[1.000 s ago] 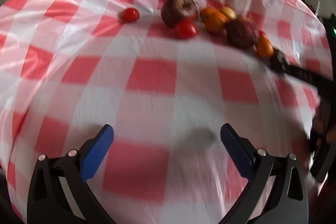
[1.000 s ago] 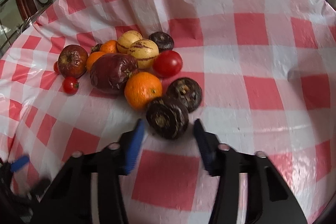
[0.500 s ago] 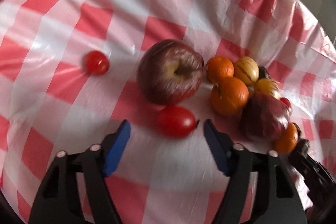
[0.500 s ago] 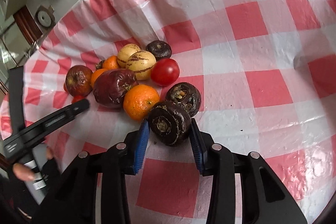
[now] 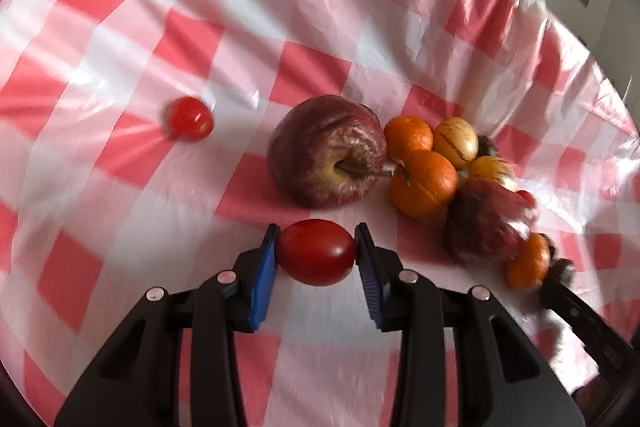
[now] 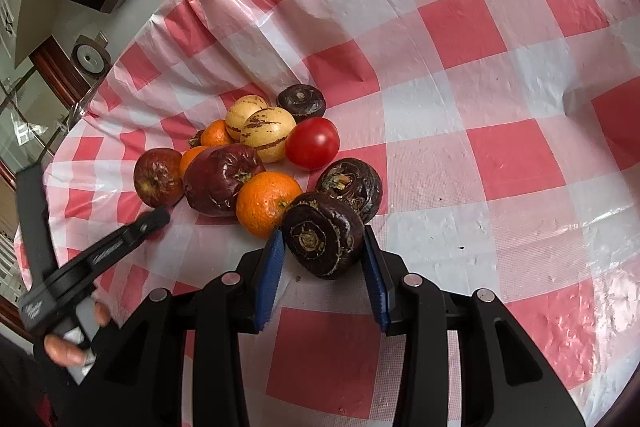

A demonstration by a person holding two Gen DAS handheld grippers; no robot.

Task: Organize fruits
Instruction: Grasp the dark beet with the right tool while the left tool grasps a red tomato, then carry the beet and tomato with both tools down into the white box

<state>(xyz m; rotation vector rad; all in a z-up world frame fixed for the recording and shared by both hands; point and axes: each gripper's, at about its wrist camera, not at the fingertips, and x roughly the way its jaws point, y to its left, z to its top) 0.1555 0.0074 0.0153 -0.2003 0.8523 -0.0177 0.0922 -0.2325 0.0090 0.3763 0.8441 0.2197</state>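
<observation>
My left gripper [image 5: 317, 227] has its blue pads pressed on both ends of an oval red tomato [image 5: 316, 255] on the checked cloth, and its jaws are closing. Just beyond it lies a large red apple [image 5: 326, 151], with a small tomato [image 5: 190, 117] apart at the left. My right gripper [image 6: 323, 231] is shut on a dark purple round fruit [image 6: 320, 245] at the near edge of the fruit cluster. An orange [image 6: 266, 203] and a second dark fruit [image 6: 352, 185] touch the held one.
The cluster also holds a wrinkled dark red apple [image 6: 222, 181], a round tomato [image 6: 312, 143], striped yellow fruits [image 6: 268, 133], small oranges [image 5: 424, 183] and a third dark fruit [image 6: 302, 101]. A hand [image 6: 64, 347] holds the left gripper. The red-and-white tablecloth [image 6: 480, 107] spreads to the right.
My left gripper moved forward to the oval tomato and its jaws came in from wide open onto it. My right gripper stayed shut on the dark fruit and rolled slightly.
</observation>
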